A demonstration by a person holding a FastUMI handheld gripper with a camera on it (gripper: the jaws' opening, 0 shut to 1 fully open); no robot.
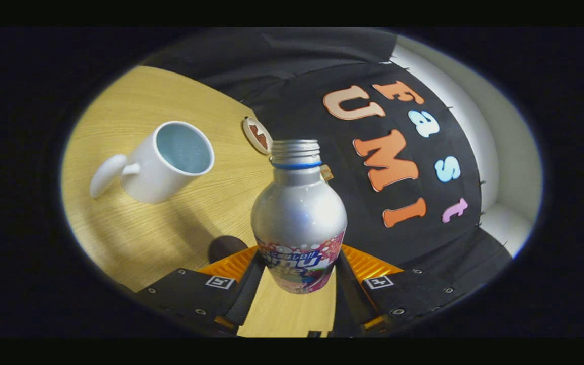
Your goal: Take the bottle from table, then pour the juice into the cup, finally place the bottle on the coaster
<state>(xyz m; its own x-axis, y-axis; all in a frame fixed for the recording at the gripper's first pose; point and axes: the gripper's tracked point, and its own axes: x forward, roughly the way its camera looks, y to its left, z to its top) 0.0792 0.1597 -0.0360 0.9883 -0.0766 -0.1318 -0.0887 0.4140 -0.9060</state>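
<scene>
A silver bottle [298, 213] with a blue neck ring, an open threaded mouth and a coloured label stands between my fingers. My gripper [298, 276] is shut on the bottle's lower labelled body, both fingers pressing its sides. The whole view is tilted, and the bottle seems lifted off the wooden table [135, 238]. A white cup [162, 162] with its handle toward the table's edge stands beyond the fingers to the left, its inside pale and without visible juice. A small round coaster [257, 135] lies farther off, just behind the bottle's mouth, partly hidden by it.
The black cloth wall [322, 81] hangs behind the table and to the right. A white wall [495, 152] shows past the cloth at the far right. The bottle's dark shadow [226, 247] falls on the wood near my left finger.
</scene>
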